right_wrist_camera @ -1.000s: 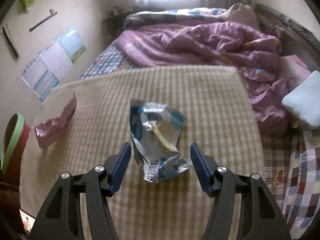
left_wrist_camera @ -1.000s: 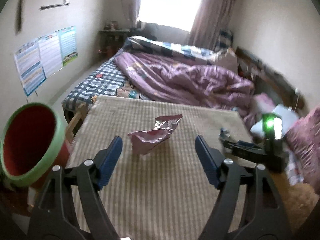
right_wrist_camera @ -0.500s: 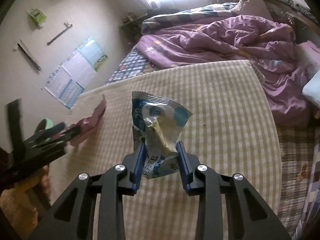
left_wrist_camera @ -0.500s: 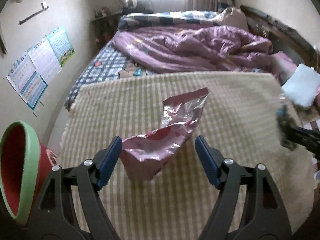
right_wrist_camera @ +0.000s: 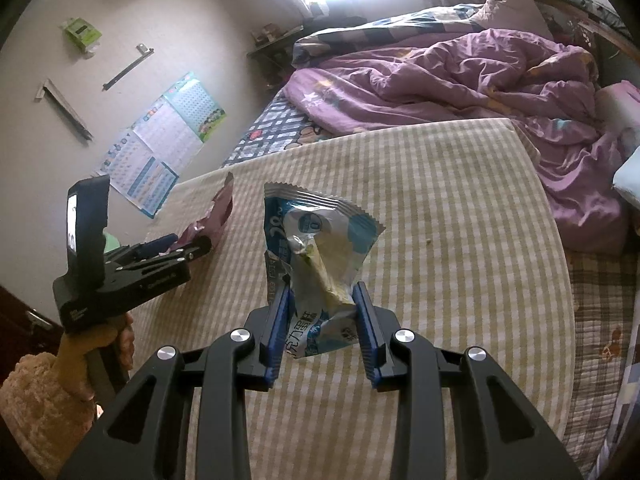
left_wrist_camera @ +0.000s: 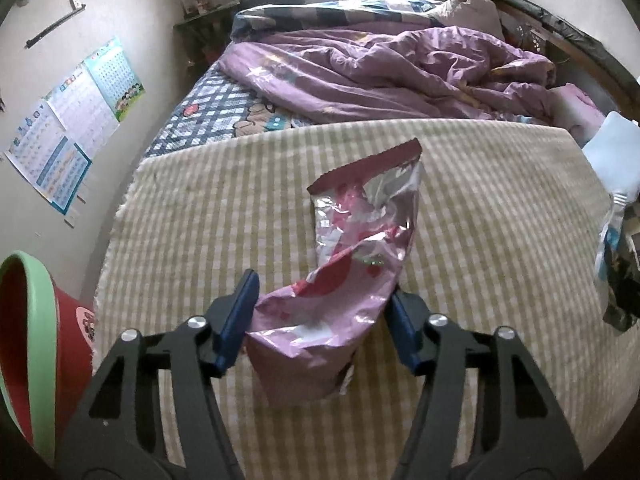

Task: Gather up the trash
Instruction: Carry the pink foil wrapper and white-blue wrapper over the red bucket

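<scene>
My left gripper (left_wrist_camera: pixel 322 308) is shut on a crumpled pink foil wrapper (left_wrist_camera: pixel 352 256) and holds it above the striped beige blanket (left_wrist_camera: pixel 192 208). My right gripper (right_wrist_camera: pixel 320 300) is shut on a blue and white snack wrapper (right_wrist_camera: pixel 316 248), lifted off the blanket (right_wrist_camera: pixel 460 220). In the right wrist view the left gripper (right_wrist_camera: pixel 168 246) shows at the left with the pink wrapper (right_wrist_camera: pixel 218 216) in it. The blue wrapper also shows at the right edge of the left wrist view (left_wrist_camera: pixel 610 236).
A red bin with a green rim (left_wrist_camera: pixel 36 344) stands on the floor left of the bed. A purple duvet (left_wrist_camera: pixel 380 72) lies heaped beyond the blanket. Posters (left_wrist_camera: pixel 72 124) hang on the left wall. A white pillow (left_wrist_camera: pixel 616 156) lies at the right.
My left gripper closed on the pink wrapper and lifted it. My right gripper, shut on the blue wrapper since half a second ago, raised it further.
</scene>
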Action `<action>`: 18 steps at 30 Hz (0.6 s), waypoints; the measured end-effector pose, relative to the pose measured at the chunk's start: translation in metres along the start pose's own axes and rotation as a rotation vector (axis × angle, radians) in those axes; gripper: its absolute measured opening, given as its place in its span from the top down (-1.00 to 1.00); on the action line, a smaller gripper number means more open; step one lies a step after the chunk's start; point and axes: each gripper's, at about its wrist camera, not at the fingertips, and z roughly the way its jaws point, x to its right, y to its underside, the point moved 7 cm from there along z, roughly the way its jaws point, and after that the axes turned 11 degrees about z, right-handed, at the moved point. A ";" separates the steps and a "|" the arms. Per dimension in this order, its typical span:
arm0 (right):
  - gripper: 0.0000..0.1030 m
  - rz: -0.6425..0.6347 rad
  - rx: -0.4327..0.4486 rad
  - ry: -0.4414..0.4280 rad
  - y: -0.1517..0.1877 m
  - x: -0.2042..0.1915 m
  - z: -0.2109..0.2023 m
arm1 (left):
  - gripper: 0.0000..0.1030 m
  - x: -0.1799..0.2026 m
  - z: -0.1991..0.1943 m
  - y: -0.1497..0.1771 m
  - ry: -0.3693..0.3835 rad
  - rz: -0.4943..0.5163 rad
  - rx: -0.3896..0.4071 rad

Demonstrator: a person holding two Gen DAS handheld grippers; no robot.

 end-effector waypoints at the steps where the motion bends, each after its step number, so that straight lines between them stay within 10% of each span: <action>1: 0.39 0.000 0.003 -0.001 -0.001 0.000 0.000 | 0.10 0.000 -0.004 0.001 -0.006 0.003 0.005; 18: 0.40 -0.051 0.075 -0.053 0.014 -0.057 -0.029 | 0.14 0.001 -0.164 0.023 0.013 -0.087 0.280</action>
